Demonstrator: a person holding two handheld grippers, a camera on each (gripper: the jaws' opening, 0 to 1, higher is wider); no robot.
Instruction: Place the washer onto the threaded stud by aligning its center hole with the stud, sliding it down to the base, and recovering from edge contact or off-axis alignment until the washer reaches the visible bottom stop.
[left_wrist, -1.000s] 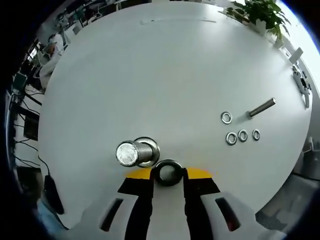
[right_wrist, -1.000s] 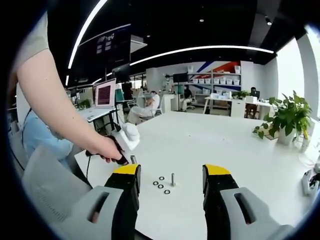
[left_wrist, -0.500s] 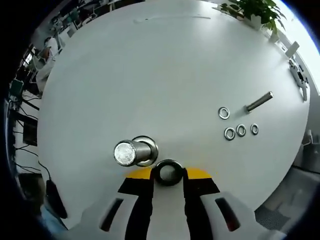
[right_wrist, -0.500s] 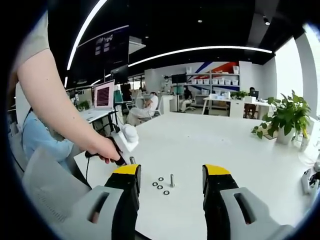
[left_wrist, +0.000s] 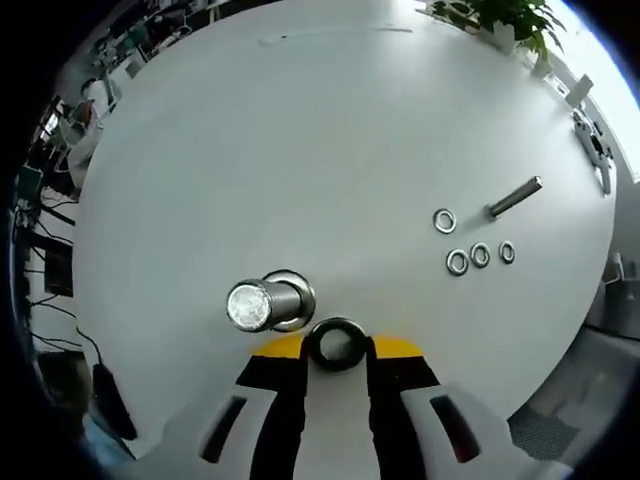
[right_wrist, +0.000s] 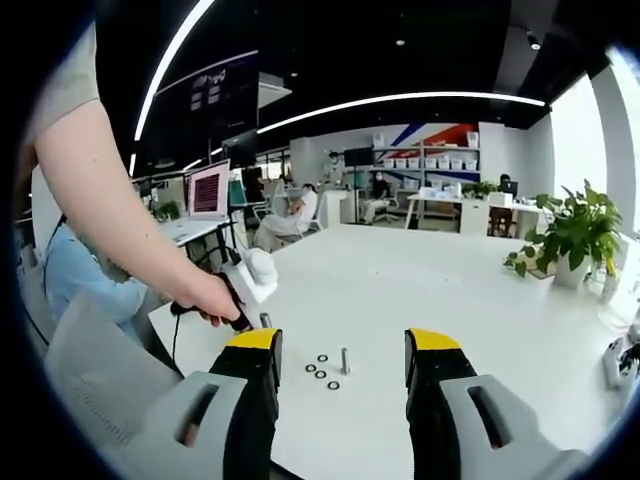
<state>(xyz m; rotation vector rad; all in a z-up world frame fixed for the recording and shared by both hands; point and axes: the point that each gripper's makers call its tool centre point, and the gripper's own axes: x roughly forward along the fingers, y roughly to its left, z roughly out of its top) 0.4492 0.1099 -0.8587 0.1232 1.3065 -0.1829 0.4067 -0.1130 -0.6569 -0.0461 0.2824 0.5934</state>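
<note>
No text, label, brand, number or sign is readable in either view. The lit monitor (right_wrist: 210, 187) far left in the right gripper view shows content too small and blurred to read, and the dark hanging panel (right_wrist: 222, 90) above it carries only illegible pale marks.

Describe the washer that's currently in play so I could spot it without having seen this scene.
On the white table, find the upright steel stud; just right of it, the left gripper pinches a dark washer. The four spare washers lie loose, shiny, far right.
</note>
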